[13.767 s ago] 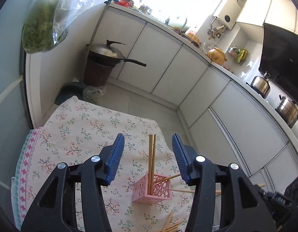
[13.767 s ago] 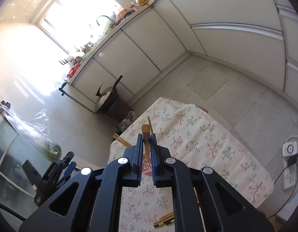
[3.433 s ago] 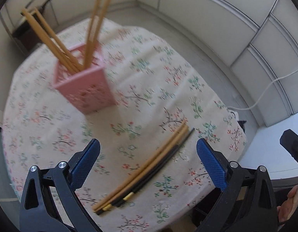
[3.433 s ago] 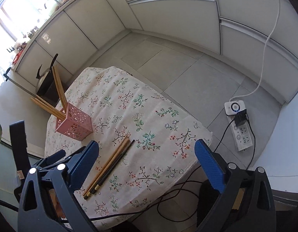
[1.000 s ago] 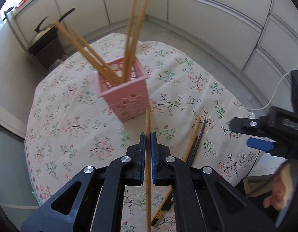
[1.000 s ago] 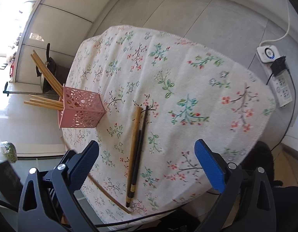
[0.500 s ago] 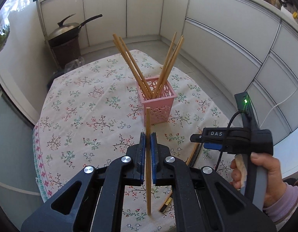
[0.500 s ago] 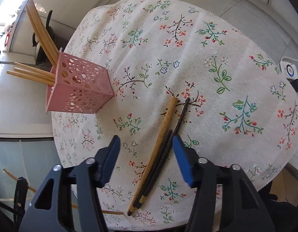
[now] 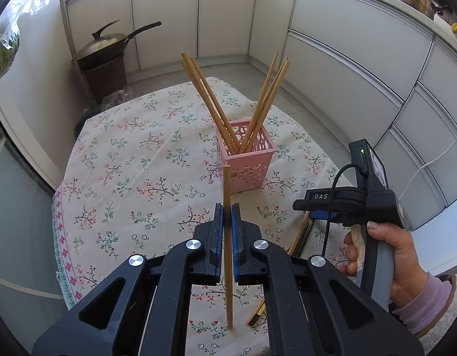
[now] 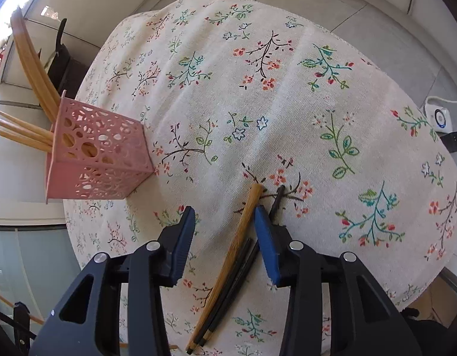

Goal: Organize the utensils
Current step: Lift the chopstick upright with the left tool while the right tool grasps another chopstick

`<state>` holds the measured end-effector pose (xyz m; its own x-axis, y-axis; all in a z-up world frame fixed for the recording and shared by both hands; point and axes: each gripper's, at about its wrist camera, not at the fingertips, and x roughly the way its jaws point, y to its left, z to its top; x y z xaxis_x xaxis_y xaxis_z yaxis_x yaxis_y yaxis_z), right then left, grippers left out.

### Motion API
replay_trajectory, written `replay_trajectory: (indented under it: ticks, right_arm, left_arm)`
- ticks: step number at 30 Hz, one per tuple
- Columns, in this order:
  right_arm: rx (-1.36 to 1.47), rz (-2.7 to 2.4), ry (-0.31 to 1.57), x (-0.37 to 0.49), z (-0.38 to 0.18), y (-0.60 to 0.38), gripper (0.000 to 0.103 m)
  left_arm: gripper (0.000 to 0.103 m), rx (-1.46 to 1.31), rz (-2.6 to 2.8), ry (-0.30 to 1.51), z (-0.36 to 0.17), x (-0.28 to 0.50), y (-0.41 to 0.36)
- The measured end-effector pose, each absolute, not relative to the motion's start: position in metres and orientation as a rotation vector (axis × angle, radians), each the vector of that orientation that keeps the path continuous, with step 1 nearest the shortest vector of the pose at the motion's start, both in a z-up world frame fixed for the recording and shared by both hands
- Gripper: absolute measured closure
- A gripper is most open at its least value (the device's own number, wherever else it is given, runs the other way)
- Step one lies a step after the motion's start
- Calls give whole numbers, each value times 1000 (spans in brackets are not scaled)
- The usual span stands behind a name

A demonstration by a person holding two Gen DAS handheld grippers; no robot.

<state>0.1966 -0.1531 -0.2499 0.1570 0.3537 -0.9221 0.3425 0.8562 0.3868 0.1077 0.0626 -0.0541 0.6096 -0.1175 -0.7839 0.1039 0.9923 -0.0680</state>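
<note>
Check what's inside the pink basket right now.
The pink basket holds six wooden chopsticks by my count: three lean left, three lean right, crossing inside. Their lower ends and the basket floor are hidden by its walls, so anything else inside can't be seen.

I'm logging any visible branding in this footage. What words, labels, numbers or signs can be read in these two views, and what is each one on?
"DAS": white letters on the black body of the right gripper, seen in the left wrist view.
Small screen on the black device mounted on that gripper: lit, but too blurred to read.
Power strip on the floor: a round marking, no legible text.
Nothing readable on the pink holder, the chopsticks or the floral tablecloth.
</note>
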Motion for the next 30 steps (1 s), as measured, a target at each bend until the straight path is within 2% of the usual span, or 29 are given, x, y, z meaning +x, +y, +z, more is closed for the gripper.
replay_trajectory:
  ticks: [4,9,12,20,30]
  right_arm:
    - [544,3,1428,203,-249,-145,65]
    - [473,-29,1420,206,-249,-138,85]
    - [456,-49,1416,208,-249,-137,91]
    - [487,-20,1363,208,-243,-130,94]
    - [535,110,1223,191,-190,-132,95]
  left_arm:
    - [98,-17,-120,905,-54,108,65]
    - [98,-14,-109,906,-54,108,67]
    - [98,-12,-104,905,-54,108,67]
    - [98,-18,-95,907,-55,110,69]
    - [98,-28,-91,900,-54,111,70]
